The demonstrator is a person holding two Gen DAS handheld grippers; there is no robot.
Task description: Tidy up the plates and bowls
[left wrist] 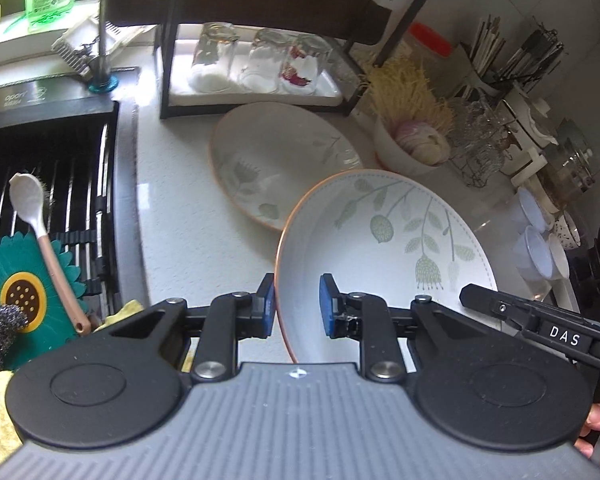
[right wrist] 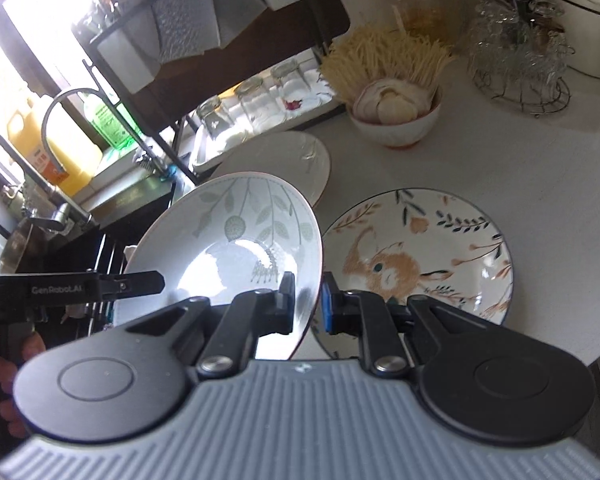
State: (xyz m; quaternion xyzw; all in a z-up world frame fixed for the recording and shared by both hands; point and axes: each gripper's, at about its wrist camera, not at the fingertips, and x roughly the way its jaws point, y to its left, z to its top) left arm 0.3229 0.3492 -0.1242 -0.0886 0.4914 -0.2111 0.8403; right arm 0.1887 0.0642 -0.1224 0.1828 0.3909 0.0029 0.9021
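White kitchen counter: leaf-patterned white ceramic plate tilted, off the surface, left gripper and right gripper both clamped on opposite near rims; matching plate lies far-left.

1. Held plate: white, pale green leaf and flower sprigs, thin orange-brown rim.
2. Plate at 11 o'clock of it: white, faint grey-green flower, same rim colour.
3. Plate at 3 o'clock, right wrist view: white, orange animal, dark teal leaves.
4. Gripper pads: blue.
5. Mat by sink: teal sunflower, yellow-brown centre.
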